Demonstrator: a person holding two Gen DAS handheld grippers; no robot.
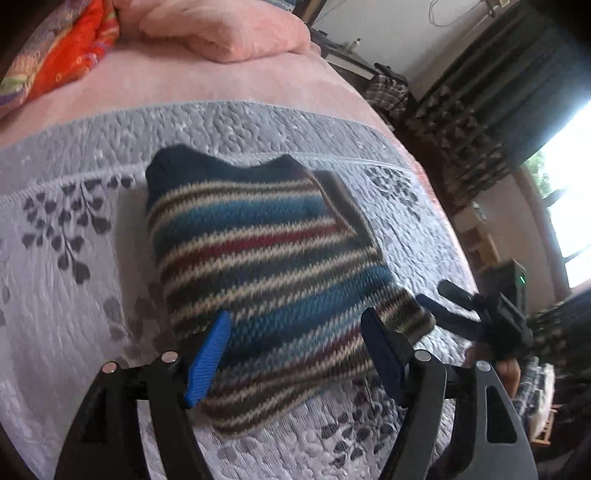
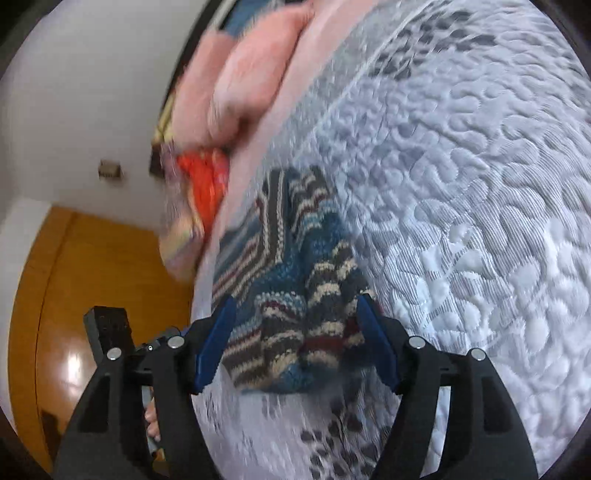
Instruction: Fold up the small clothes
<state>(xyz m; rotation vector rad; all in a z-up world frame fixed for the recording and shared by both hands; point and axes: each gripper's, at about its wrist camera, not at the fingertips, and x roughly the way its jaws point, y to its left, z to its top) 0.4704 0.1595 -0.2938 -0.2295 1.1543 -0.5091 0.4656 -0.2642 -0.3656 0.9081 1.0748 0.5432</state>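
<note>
A grey quilted bedspread (image 1: 92,280) is spread over a pink sheet (image 1: 155,81); beyond it, a folded pink blanket (image 1: 229,33) is laid.

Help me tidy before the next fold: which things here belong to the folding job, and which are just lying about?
Part of the job:
- striped knit garment
- left hand-held gripper
- right hand-held gripper
- grey quilted bedspread, the work surface

Lying about:
- pink folded blanket
- orange patterned cloth
- plaid clothing
</note>
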